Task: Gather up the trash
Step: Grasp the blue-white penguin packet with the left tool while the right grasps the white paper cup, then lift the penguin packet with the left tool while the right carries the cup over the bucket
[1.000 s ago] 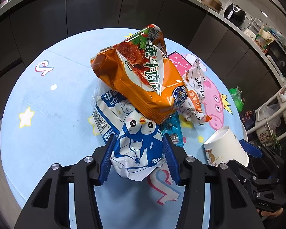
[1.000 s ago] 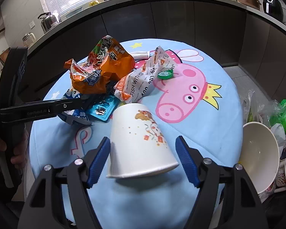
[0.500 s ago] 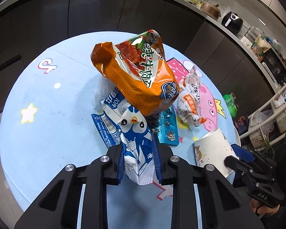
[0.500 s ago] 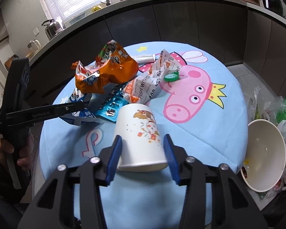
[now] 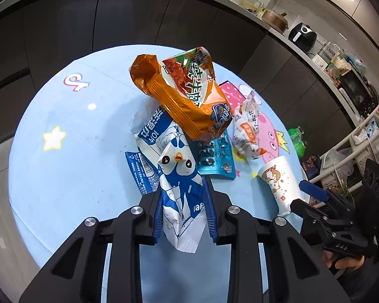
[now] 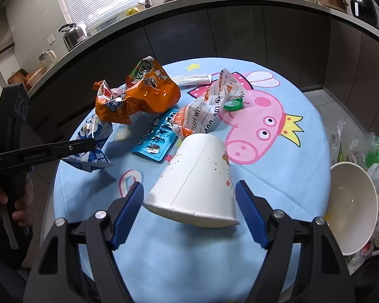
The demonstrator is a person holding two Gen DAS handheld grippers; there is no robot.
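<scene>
Little of the collecting looks done: nearly all the trash lies on the round blue table (image 6: 278,176), heaped around the orange snack bag (image 5: 187,101), which serves as the landmark here.

The left gripper (image 5: 184,212) has its jaws pinched on the blue-and-white penguin wrapper (image 5: 179,176), whose upper half lies just in front of the orange bag, partly tucked under it, while its tail hangs out behind the pads. The jaws have just eased open a touch, but the pads press the wrapper on both sides, so the grip holds.

The right gripper (image 6: 189,209) has just been opening: its jaws stand wide, with the tipped paper cup (image 6: 197,176) lying between them, mouth toward the camera. A gap shows at each pad, so the cup is not held and rests on the table, well in front of the orange bag and to its right.

Left to gather, judging from this: the orange bag itself, the teal blister pack (image 6: 156,139) just in front of it, the crumpled printed paper wrapper (image 6: 207,111) to its right, a green bottle cap (image 6: 233,104) beyond that, and a white tube-like piece (image 6: 194,78) behind it.

As for room, the table's near edge lies close below both grippers, and the cup sits not far from it. A white bowl (image 6: 351,202) and bagged rubbish wait past the right edge. The far-left part of the tabletop is bare, and dark cabinets ring the table beyond a strip of floor.
</scene>
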